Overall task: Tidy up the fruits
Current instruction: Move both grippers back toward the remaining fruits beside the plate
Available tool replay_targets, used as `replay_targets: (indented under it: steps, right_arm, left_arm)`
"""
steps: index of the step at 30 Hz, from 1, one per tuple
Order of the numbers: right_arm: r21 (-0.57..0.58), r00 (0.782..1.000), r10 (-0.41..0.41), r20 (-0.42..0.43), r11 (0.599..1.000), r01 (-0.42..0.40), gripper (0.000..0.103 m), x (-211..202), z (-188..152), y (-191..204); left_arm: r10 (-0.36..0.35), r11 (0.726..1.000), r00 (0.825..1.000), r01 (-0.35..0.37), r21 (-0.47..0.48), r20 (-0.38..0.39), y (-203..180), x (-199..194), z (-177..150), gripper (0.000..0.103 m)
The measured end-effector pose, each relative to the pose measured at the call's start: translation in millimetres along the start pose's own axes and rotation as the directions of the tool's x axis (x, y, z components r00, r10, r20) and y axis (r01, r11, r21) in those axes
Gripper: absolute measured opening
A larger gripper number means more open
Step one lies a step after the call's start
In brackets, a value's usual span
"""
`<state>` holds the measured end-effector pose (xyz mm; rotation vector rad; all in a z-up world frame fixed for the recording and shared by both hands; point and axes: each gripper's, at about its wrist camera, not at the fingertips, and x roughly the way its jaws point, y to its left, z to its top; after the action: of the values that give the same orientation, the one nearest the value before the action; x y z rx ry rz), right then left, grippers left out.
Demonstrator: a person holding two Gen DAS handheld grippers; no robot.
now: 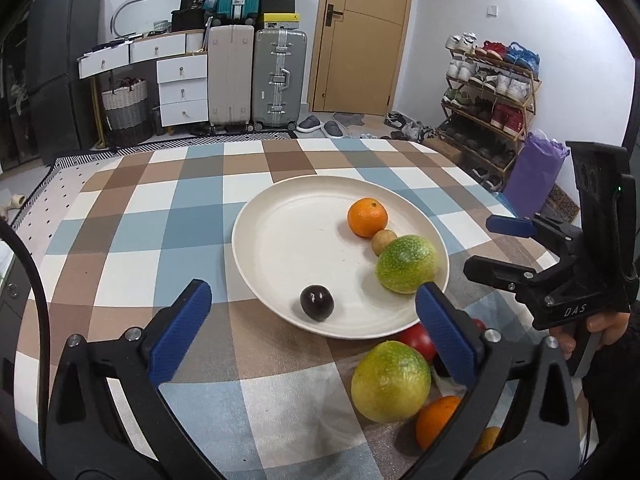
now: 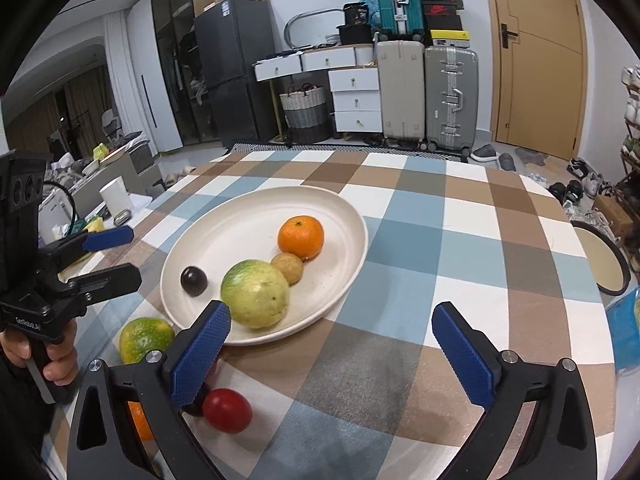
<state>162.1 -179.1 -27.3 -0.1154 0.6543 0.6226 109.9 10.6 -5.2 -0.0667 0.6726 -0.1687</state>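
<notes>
**Op:** Blue pads wide apart on both claws, nothing between them: my left gripper [image 1: 312,332] and right gripper [image 2: 332,354] hover empty over the checked cloth [image 2: 440,240].

**Spotter:** Where's the fruit?

**Op:** Four sit in the cream plate [image 1: 276,200]: mandarin [image 1: 367,217], small tan fruit [image 1: 383,241], green passion fruit [image 1: 406,264], dark plum [image 1: 317,303]. Loose beside its near rim: green-yellow fruit [image 1: 390,380], red tomato [image 2: 227,410], an orange [image 1: 436,420].

**Spotter:** Next?

**Op:** Between placements, I'd say. I'd drop onto a loose one, probably the tomato, and close gently.
</notes>
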Motion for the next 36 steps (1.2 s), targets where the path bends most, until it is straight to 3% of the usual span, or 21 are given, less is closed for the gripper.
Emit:
replay_targets:
  steps: [21,28,36]
  right_arm:
    - [-0.084,0.988,0.104,-0.114,0.990,-0.113,0.103,-2.7,-18.3,12.0]
    - [-0.074,0.966,0.188,-0.179,0.976,-0.204,0.103,-0.4,-23.3,11.1]
    - [-0.127,0.956,0.181,-0.230,0.968,-0.214,0.103,3.0,-31.4,21.3]
  left_arm:
    - [-0.057,0.998,0.996,0.058,0.006,-0.069,-8.3,3.7,-13.1,0.102]
    - [-0.085,0.996,0.992,0.087,0.013,-0.090,-13.5,1.7,-18.4,0.102]
    - [-0.100,0.994,0.983,0.107,0.036,-0.154,-20.1,7.3,-23.9,0.102]
